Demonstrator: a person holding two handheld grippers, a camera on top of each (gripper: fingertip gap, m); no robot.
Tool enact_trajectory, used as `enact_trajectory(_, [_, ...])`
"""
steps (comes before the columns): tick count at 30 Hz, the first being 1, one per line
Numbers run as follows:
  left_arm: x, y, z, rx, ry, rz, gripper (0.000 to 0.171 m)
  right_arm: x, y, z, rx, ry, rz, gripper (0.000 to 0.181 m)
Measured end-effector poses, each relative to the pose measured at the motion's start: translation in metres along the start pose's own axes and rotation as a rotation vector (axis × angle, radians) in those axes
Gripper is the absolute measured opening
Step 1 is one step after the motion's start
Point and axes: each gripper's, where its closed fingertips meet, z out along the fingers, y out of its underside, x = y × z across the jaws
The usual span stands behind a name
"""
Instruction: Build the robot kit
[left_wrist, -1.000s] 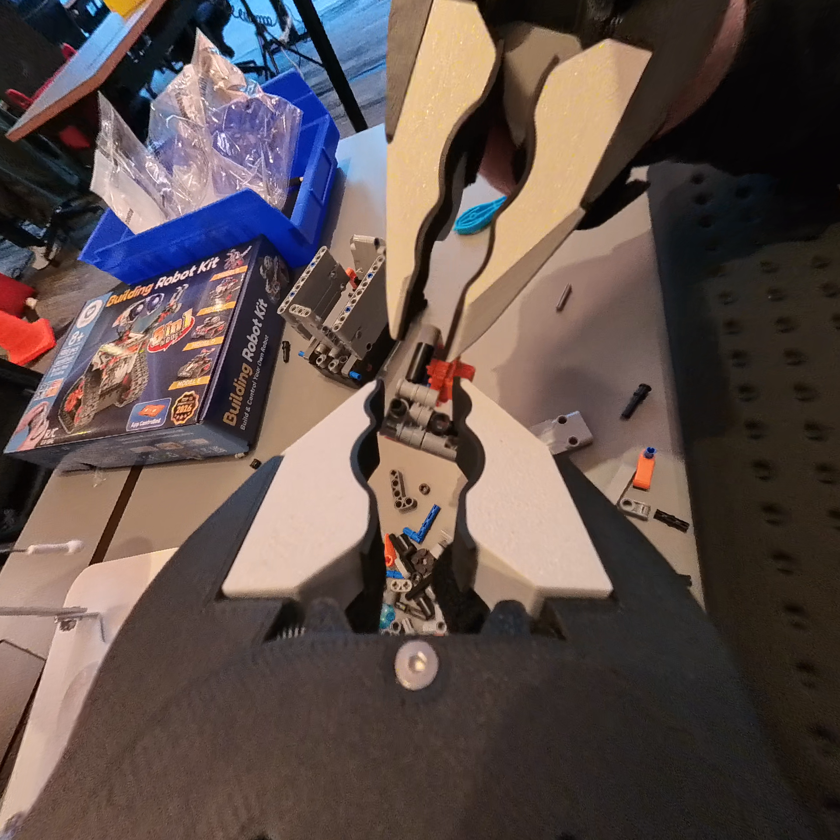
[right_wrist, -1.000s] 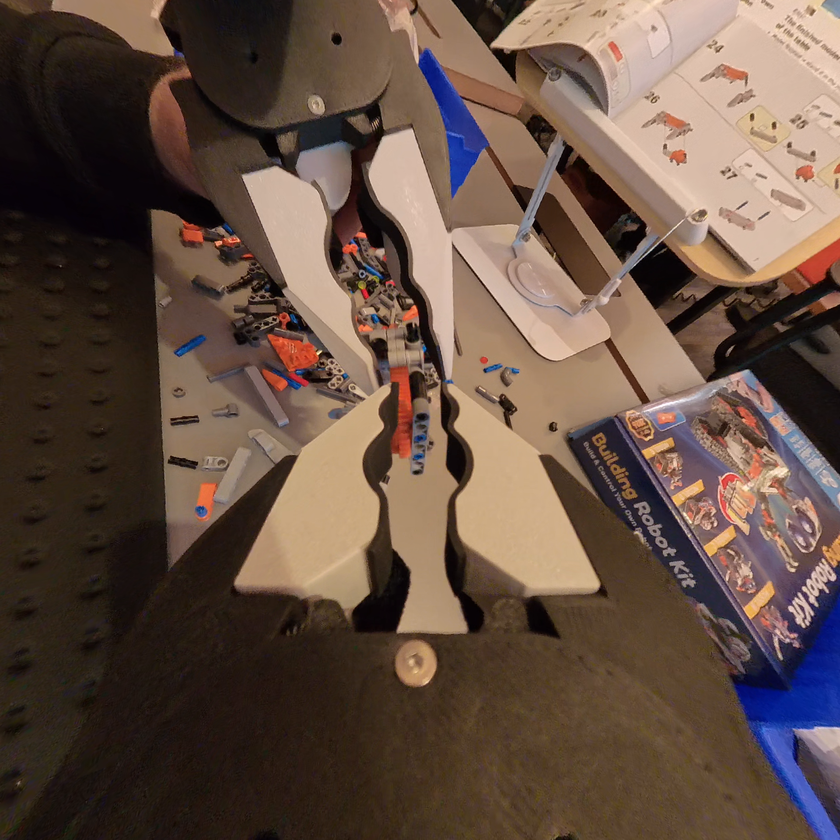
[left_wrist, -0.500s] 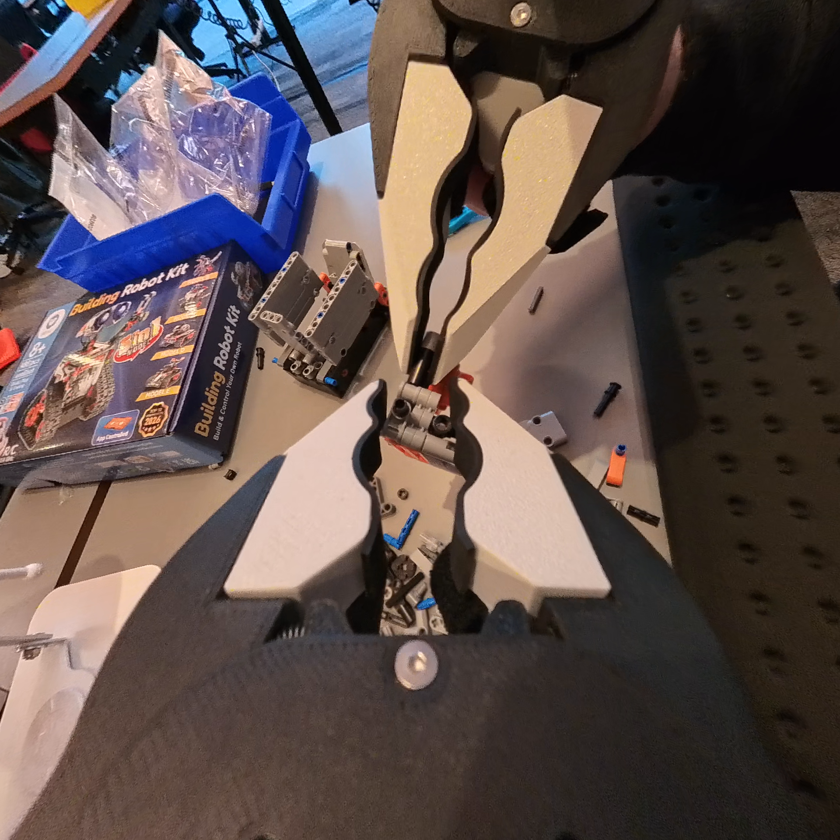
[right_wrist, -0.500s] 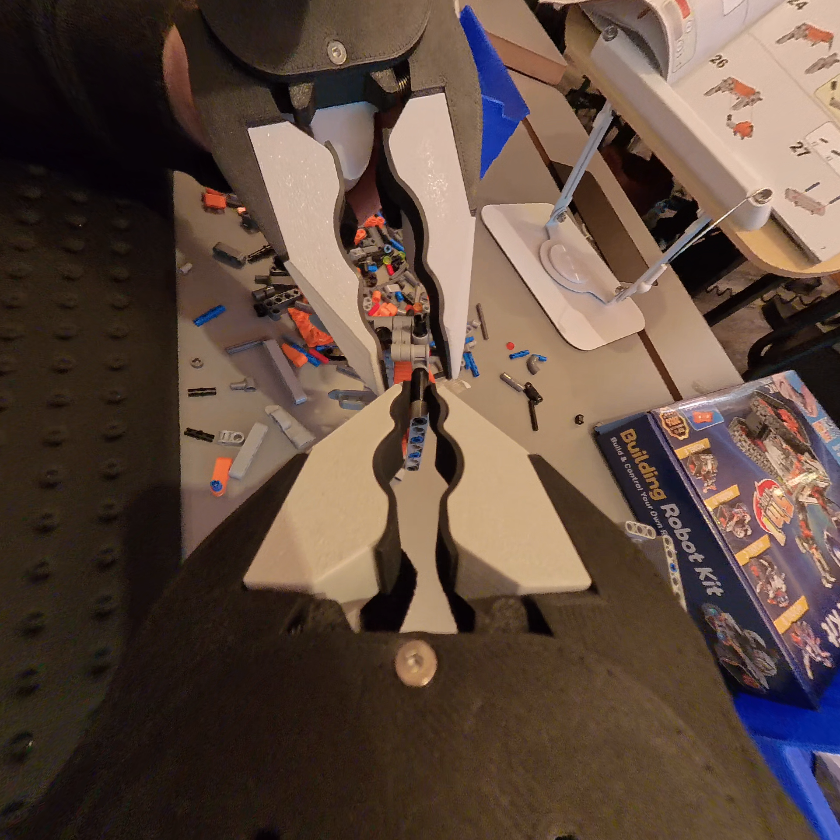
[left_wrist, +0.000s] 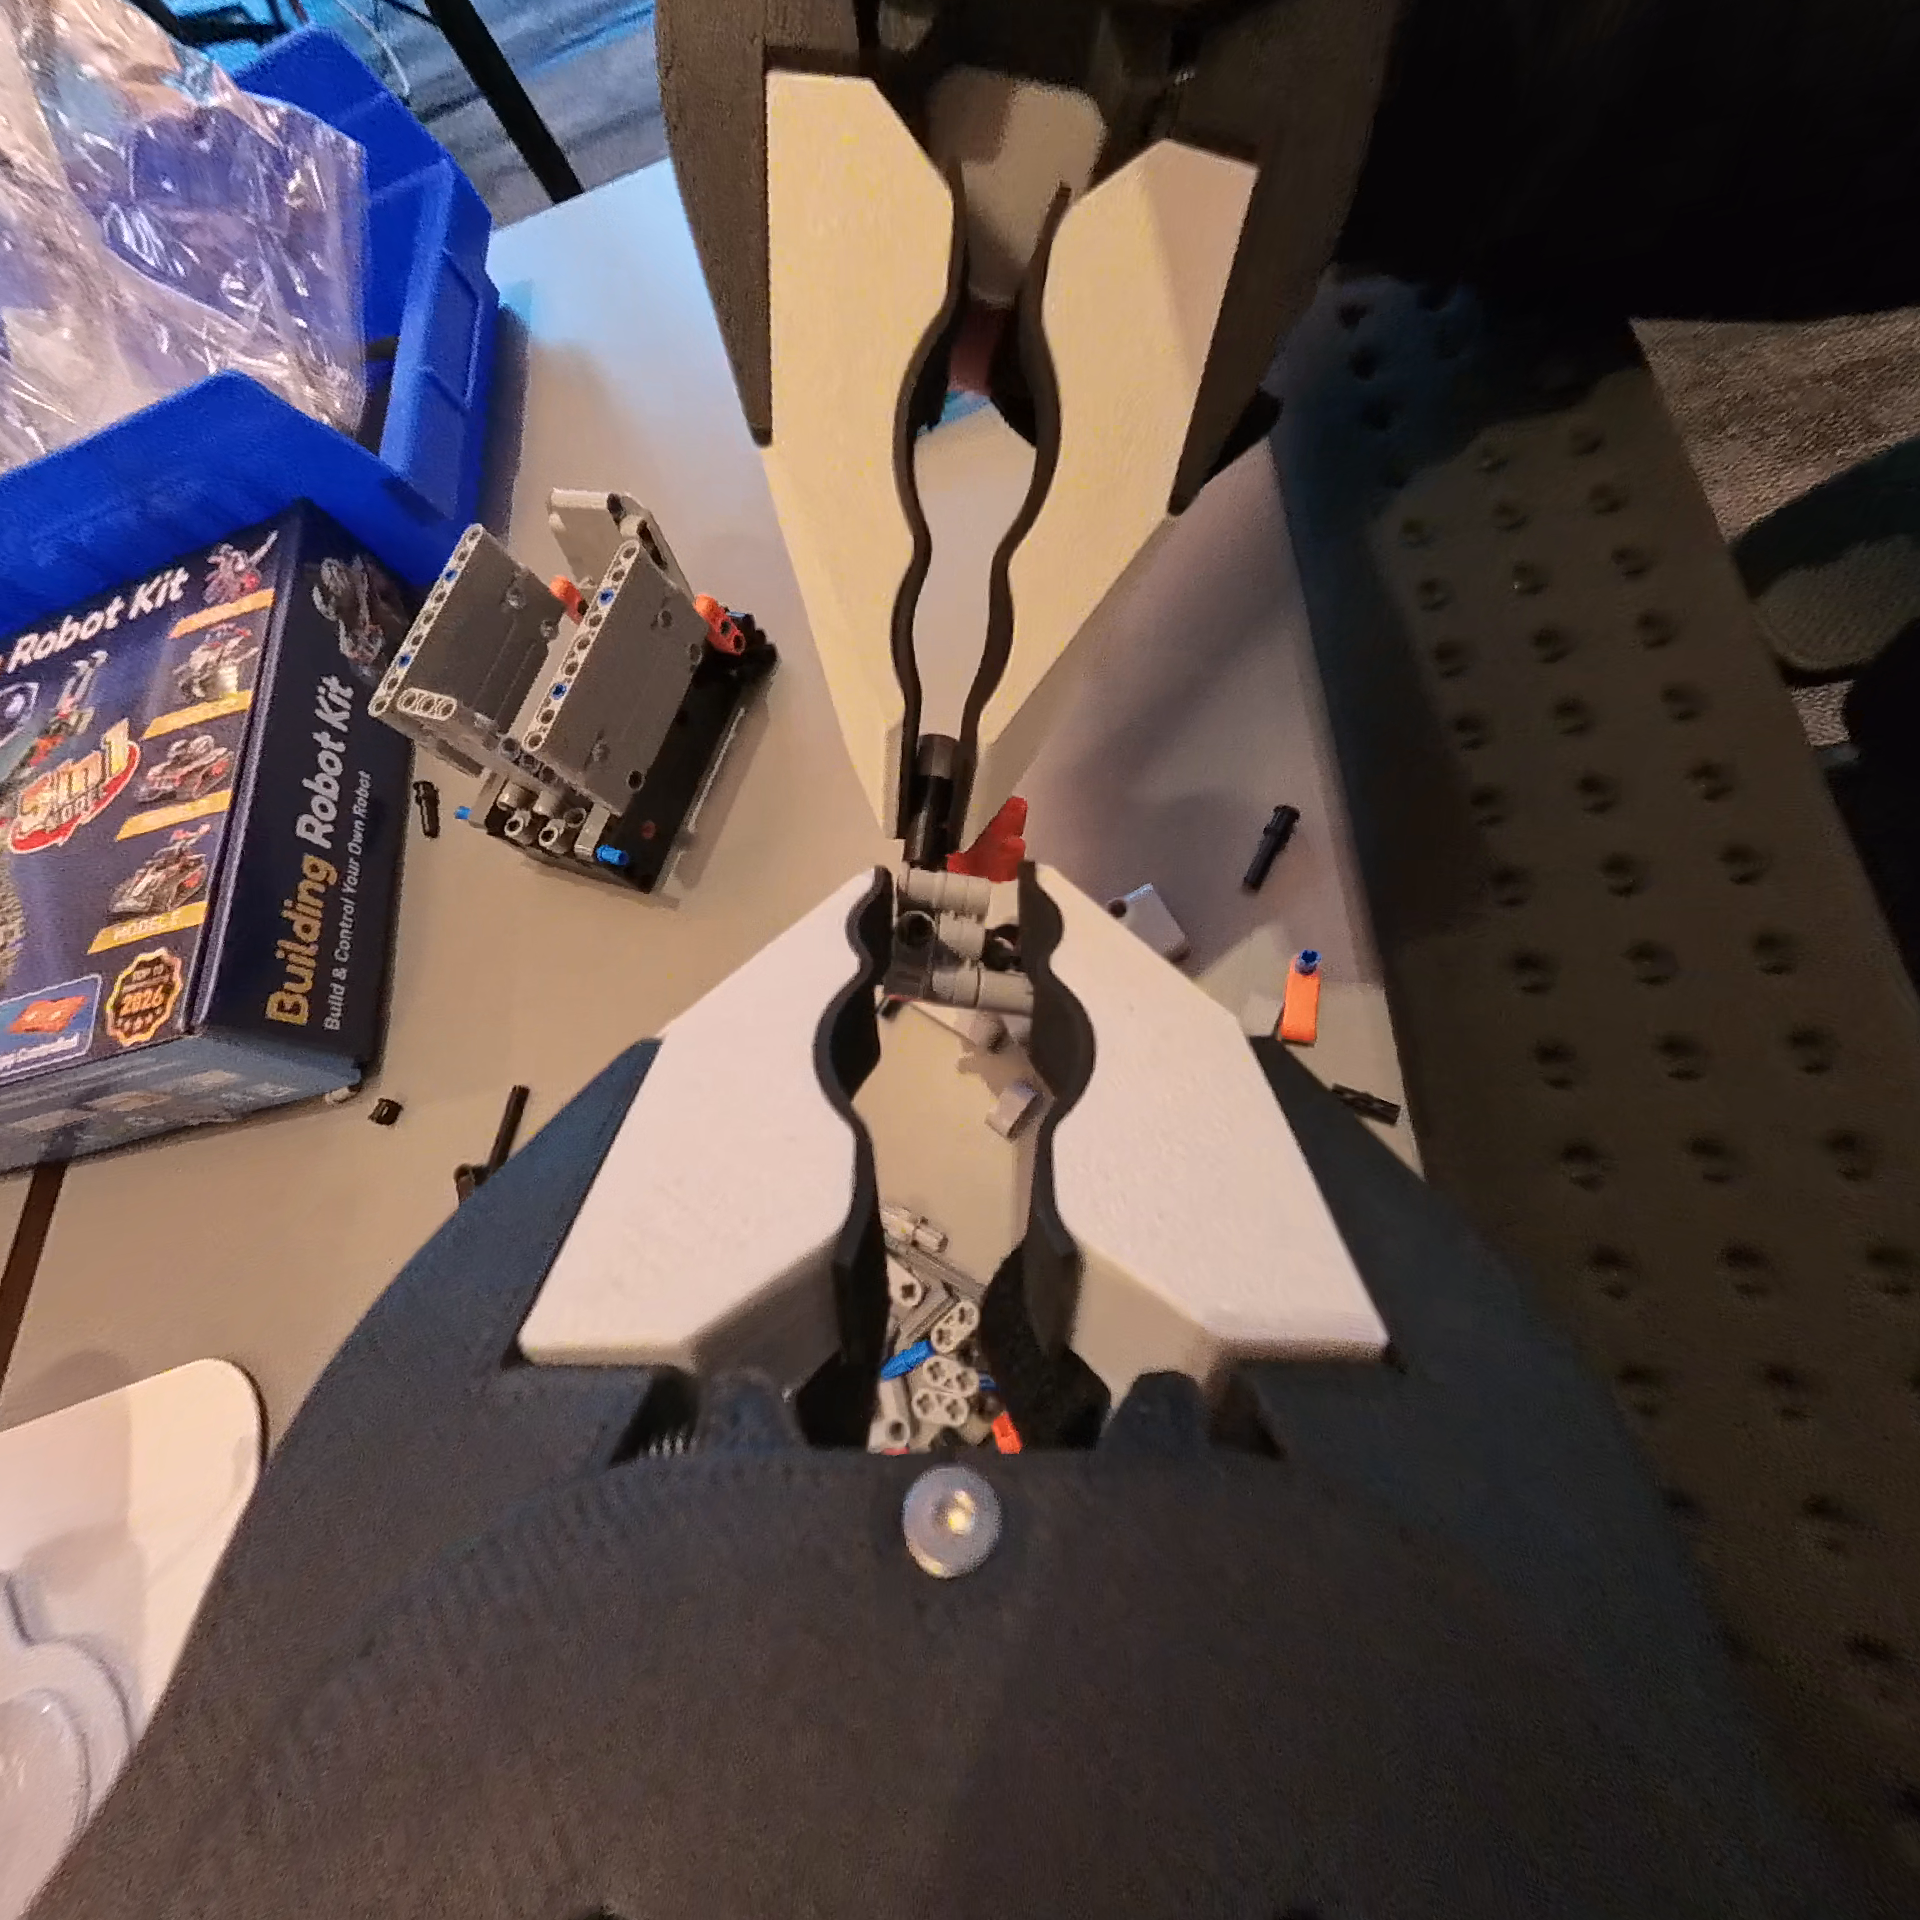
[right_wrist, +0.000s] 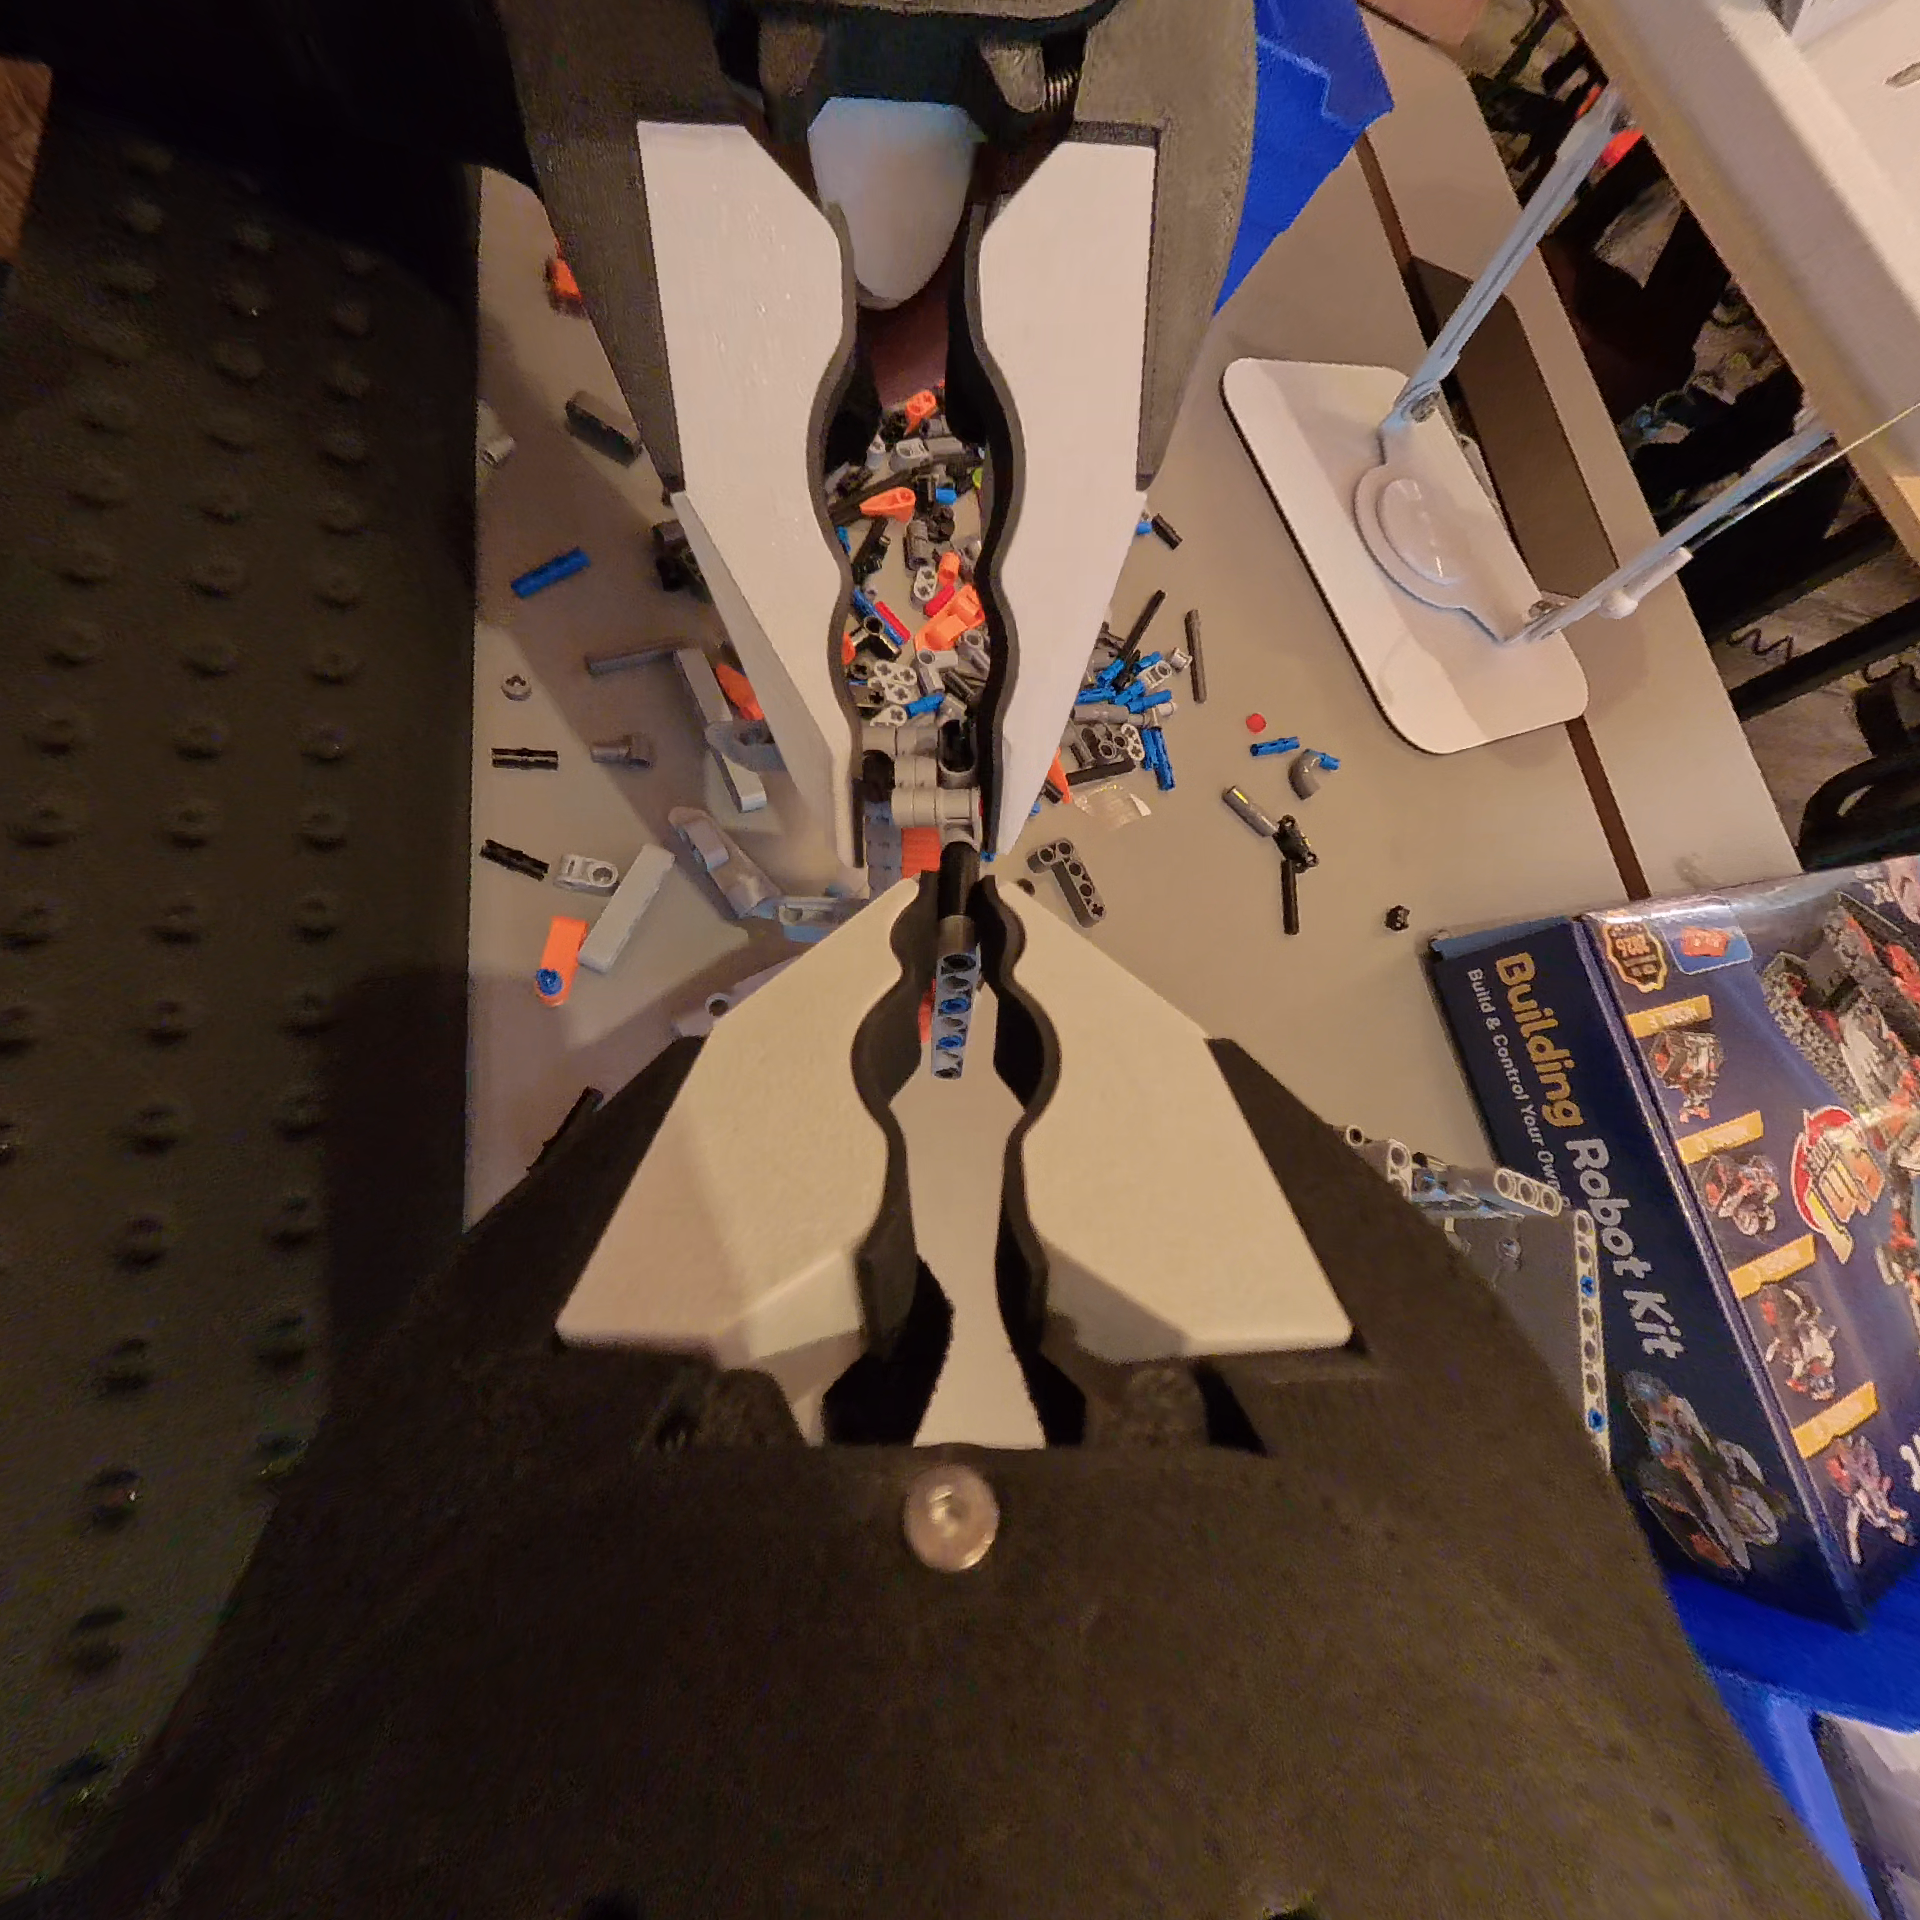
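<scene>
My left gripper (left_wrist: 956, 914) is clamped at its tips on a small grey connector block (left_wrist: 951, 940), a cluster of short grey tubes with dark holes and a red piece (left_wrist: 992, 844) poking out on its far side. My right gripper (right_wrist: 951, 904) faces it tip to tip and is pinched nearly closed on a black axle (right_wrist: 956, 883); in line behind the axle, a short grey beam with blue pins (right_wrist: 951, 1013) lies between my right fingers. The axle's long axis runs straight along my right fingers, and its far end points into the connector block, meeting it where the two sets of tips come together. Both pieces are held above the grey table (left_wrist: 1122, 665).

Under the left gripper lies a heap of loose parts (right_wrist: 914, 623) in grey, black, blue and orange. A half-built grey and black assembly (left_wrist: 582, 686) stands near a dark blue kit box (left_wrist: 187, 810) with pictures of models and printed lettering on its lid and side. Behind the box sits a blue bin (left_wrist: 312, 436) with clear plastic bags (left_wrist: 156, 260). A white stand base (right_wrist: 1392, 551) sits toward the table edge.
</scene>
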Motion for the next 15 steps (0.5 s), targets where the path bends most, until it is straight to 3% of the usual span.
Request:
enact_trajectory(6, [-0.001,0.009,0.006,-0.029,-0.035,-0.017,0.015,-0.002,0.008,0.007,-0.057,0.016,-0.002,0.005])
enact_trajectory(12, [0.007,0.014,0.009,-0.001,-0.003,-0.049,0.015,-0.011,0.012,0.010,-0.007,-0.021,0.055,0.005])
enact_trajectory(15, [-0.006,0.021,0.003,0.014,-0.034,-0.103,0.015,-0.006,0.021,-0.001,0.013,-0.029,0.111,0.005])
